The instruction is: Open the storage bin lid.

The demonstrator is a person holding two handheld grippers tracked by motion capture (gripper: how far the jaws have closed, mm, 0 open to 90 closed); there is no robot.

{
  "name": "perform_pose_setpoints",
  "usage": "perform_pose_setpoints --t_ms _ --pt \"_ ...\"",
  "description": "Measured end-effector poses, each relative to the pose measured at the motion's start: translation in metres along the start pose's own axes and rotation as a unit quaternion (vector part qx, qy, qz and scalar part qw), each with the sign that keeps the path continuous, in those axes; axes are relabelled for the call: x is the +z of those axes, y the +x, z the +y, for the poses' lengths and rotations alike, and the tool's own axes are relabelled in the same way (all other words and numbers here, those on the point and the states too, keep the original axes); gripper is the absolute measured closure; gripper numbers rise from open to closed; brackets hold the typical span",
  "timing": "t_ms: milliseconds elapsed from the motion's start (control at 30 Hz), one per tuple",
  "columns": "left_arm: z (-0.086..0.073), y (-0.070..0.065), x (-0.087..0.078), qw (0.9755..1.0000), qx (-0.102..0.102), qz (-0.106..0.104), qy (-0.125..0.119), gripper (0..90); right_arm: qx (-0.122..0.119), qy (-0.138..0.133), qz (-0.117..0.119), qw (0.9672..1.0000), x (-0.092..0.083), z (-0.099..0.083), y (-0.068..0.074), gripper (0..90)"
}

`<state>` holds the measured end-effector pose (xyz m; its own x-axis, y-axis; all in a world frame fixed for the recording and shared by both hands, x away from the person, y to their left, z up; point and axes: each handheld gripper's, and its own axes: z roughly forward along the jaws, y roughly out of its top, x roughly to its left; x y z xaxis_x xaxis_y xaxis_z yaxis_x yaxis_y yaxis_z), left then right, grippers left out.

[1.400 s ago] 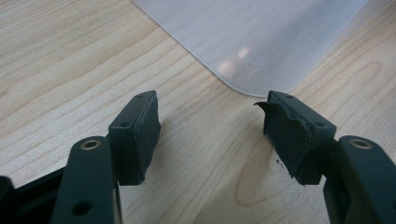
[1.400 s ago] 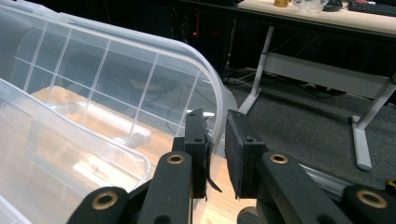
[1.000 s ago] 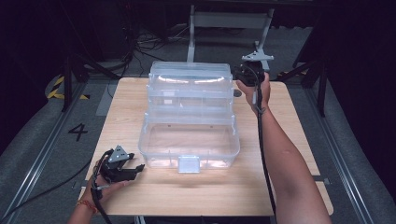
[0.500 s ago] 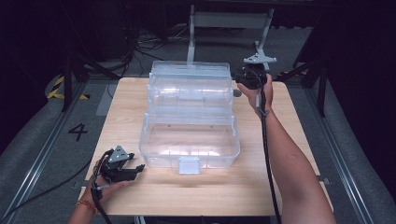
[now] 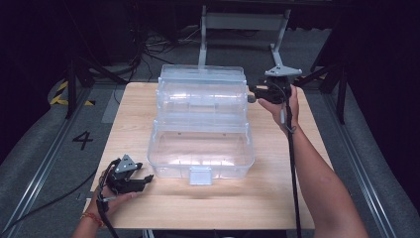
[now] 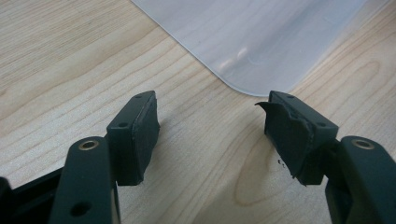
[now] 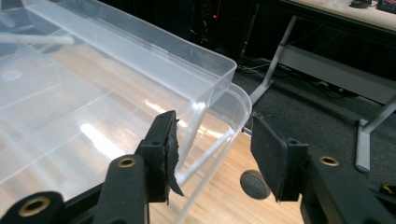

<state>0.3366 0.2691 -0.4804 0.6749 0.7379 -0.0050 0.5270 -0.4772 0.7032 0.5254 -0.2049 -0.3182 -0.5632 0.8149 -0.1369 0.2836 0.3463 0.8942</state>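
At the table's far right edge the right gripper [image 5: 255, 92], jaws just opening, straddles the clear box's [image 5: 200, 126] corner unpinched, while the left gripper [image 5: 144, 180] rests half-open and empty near the front left corner.

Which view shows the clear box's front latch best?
The high view: the latch sits mid-front on the clear box, fully visible. The left gripper view catches just a rounded corner of the box; the right gripper view shows its rear corner.
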Motion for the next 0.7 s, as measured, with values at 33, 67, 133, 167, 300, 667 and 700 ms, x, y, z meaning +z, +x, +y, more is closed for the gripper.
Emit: perform_pose_setpoints --t_ms 33,67,133,167,300,667,700 --pt "0.0 0.0 0.0 1.0 0.0 0.001 0.0 35.6 0.0 0.0 0.002 1.0 -0.003 -0.002 0.0 50.4" --pt "0.0 0.0 0.0 1.0 -0.001 0.003 -0.003 35.6 -0.001 0.0 0.003 1.0 -0.006 -0.004 -0.001 49.8" --pt "0.0 0.0 0.0 1.0 -0.001 0.002 -0.001 35.6 -0.007 0.002 0.004 1.0 -0.012 -0.007 -0.001 48.1" --pt "0.0 0.0 0.0 1.0 -0.001 0.0 0.0 35.6 -0.011 0.002 0.004 0.9999 -0.015 -0.01 -0.001 47.8" --pt "0.0 0.0 0.0 1.0 0.0 0.002 -0.001 35.6 -0.028 0.01 0.005 0.9996 -0.024 -0.018 0.0 46.0" --pt "0.0 -0.001 0.001 1.0 -0.006 0.003 -0.004 35.3 -0.071 0.042 0.009 0.9966 -0.052 -0.047 0.007 42.7" --pt "0.0 -0.001 0.001 1.0 -0.006 0.003 -0.004 35.2 -0.069 0.047 0.013 0.9964 -0.055 -0.051 0.007 42.7"
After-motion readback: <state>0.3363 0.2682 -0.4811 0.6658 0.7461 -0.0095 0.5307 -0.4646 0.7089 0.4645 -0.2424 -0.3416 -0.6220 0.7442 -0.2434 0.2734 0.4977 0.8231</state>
